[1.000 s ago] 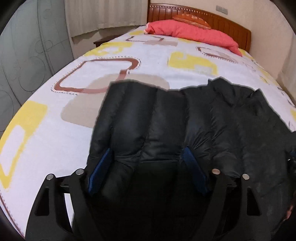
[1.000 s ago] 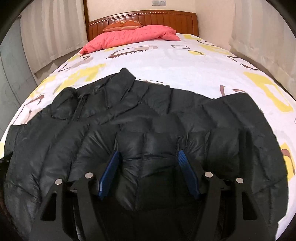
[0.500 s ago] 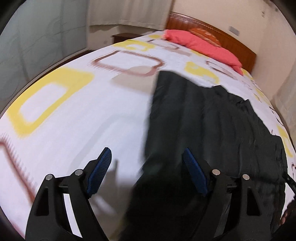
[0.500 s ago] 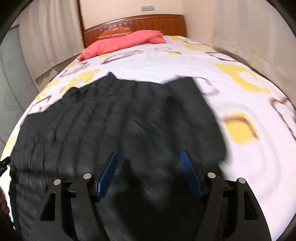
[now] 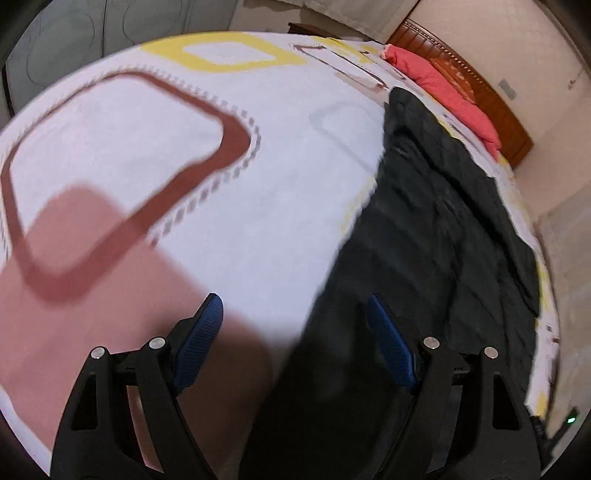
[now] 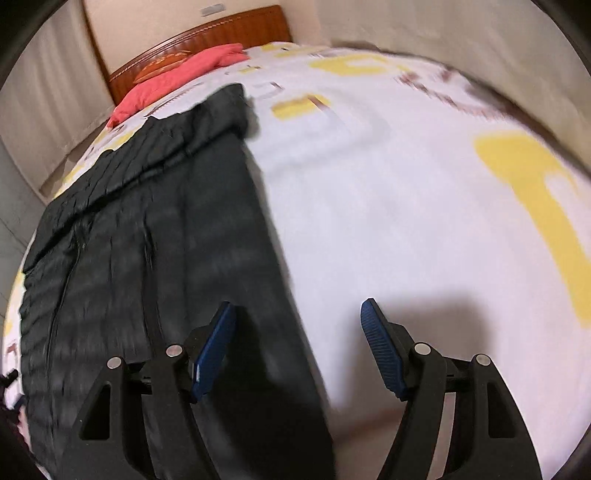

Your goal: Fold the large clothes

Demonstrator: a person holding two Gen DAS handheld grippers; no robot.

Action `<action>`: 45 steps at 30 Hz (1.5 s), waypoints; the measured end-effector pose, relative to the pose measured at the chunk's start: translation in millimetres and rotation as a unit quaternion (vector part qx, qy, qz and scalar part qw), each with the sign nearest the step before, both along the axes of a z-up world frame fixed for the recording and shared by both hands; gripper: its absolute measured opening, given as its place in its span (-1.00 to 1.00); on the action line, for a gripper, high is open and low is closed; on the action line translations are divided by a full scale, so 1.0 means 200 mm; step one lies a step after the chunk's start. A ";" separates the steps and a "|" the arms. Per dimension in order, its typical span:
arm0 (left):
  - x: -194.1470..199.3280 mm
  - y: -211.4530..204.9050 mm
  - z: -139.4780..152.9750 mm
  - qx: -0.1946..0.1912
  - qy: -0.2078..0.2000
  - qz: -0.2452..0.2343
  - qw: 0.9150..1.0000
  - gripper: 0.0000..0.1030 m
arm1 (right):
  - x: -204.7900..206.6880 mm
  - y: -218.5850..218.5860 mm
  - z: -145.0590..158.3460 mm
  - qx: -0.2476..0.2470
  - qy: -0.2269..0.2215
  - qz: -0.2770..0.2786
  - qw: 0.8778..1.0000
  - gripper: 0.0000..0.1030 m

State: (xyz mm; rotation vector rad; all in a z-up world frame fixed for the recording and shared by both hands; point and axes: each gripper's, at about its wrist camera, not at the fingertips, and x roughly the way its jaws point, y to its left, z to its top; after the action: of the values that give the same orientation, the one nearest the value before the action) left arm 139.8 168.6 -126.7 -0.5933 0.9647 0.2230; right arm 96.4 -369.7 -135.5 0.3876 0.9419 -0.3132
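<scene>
A black quilted puffer jacket (image 5: 424, 240) lies flat on the patterned bed sheet (image 5: 221, 184), stretching toward the headboard. In the left wrist view it fills the right side. My left gripper (image 5: 293, 301) hovers open over the jacket's left edge, one blue pad over bare sheet and the other over black fabric. In the right wrist view the jacket (image 6: 166, 240) fills the left side. My right gripper (image 6: 299, 304) is open above its right edge, with the sheet (image 6: 406, 203) under the right pad. Neither gripper pinches any fabric.
A red pillow (image 5: 443, 88) (image 6: 184, 74) rests against the wooden headboard (image 5: 480, 85) (image 6: 221, 33) at the far end. Curtains and walls ring the bed. White sheet with yellow and brown shapes spreads wide on both sides of the jacket.
Both grippers have swung outward from above the middle of the jacket: the left one to its left edge, the right one to its right edge. Both views have rolled and are blurred. The jaws stayed open.
</scene>
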 end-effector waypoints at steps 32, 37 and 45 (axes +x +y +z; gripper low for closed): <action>-0.39 -0.12 -0.04 -0.146 -0.072 -0.046 0.986 -0.70 | -0.49 0.13 -0.04 0.252 -0.105 0.045 0.961 -0.68; -0.40 -0.10 0.10 -0.152 -0.115 -0.052 0.980 -0.77 | -0.49 0.16 0.11 0.248 -0.152 0.057 0.955 -0.72; -0.49 -0.09 0.37 -0.142 -0.189 -0.066 0.969 -0.82 | -0.56 0.19 0.39 0.231 -0.224 0.078 0.944 -0.74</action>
State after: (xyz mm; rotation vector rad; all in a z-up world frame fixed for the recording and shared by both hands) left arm 42.3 151.0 -52.3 -0.7966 0.6643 -0.1482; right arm -15.0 -331.9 -57.2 0.7743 0.5816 0.1481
